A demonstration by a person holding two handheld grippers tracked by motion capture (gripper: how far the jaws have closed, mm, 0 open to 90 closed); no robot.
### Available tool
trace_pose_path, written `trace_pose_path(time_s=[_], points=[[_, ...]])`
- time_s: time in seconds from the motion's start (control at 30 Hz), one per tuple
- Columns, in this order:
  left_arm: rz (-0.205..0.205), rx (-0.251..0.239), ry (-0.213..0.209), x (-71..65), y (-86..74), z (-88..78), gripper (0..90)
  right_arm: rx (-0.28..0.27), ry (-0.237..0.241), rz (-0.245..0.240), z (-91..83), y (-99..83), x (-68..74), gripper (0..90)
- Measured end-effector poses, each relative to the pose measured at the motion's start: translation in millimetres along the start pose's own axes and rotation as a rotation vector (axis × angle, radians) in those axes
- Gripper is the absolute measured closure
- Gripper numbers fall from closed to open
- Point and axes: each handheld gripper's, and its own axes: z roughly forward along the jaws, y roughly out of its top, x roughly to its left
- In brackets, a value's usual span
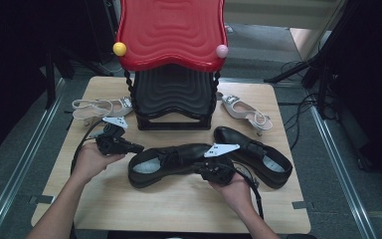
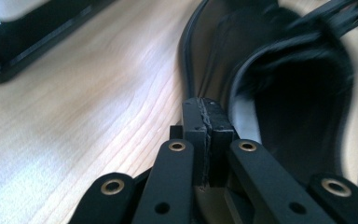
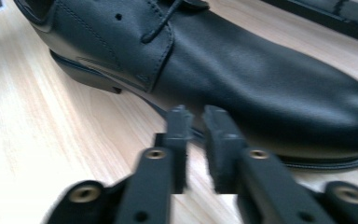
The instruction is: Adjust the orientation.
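A: Where does the black leather lace-up shoe (image 1: 171,162) lie from you?

B: Between your hands on the table (image 1: 179,204), long axis crosswise. Your left gripper (image 2: 205,126), pressed together on nothing, sits at its heel opening. Your right gripper (image 3: 196,122), nearly closed with nothing pinched, points at the sole edge near the toe.
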Motion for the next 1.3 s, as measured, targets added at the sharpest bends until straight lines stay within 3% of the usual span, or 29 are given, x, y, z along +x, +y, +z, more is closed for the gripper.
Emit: trace_pose_path(time_s=[0.07,0.27,0.4,0.7,0.97,1.17,1.3], points=[[-0.007,0.007,-0.011,1.6,-0.2,3.8,90.0,-0.003,0.013,0.01,2.3,-0.4,1.7,90.0],[-0.027,0.005,-0.046,5.9,-0.1,9.3,90.0,0.004,0.04,0.015,16.8,0.8,8.7,90.0],[-0.032,0.012,-0.041,6.2,-0.5,12.5,90.0,0.021,0.023,-0.001,25.7,0.8,16.7,90.0],[-0.03,0.021,-0.024,-0.7,2.0,15.0,90.0,0.03,0.011,-0.006,27.7,3.2,15.4,90.0],[-0.014,0.021,-0.044,-11.9,3.7,23.3,90.0,0.041,0.002,0.042,23.9,4.0,7.9,90.0],[-0.019,0.02,-0.049,-19.6,4.4,27.9,90.0,0.052,0.013,0.109,21.6,4.8,1.5,90.0],[-0.019,0.028,-0.067,-26.4,4.5,32.1,90.0,0.05,-0.003,0.112,19.4,4.7,-2.7,90.0]])
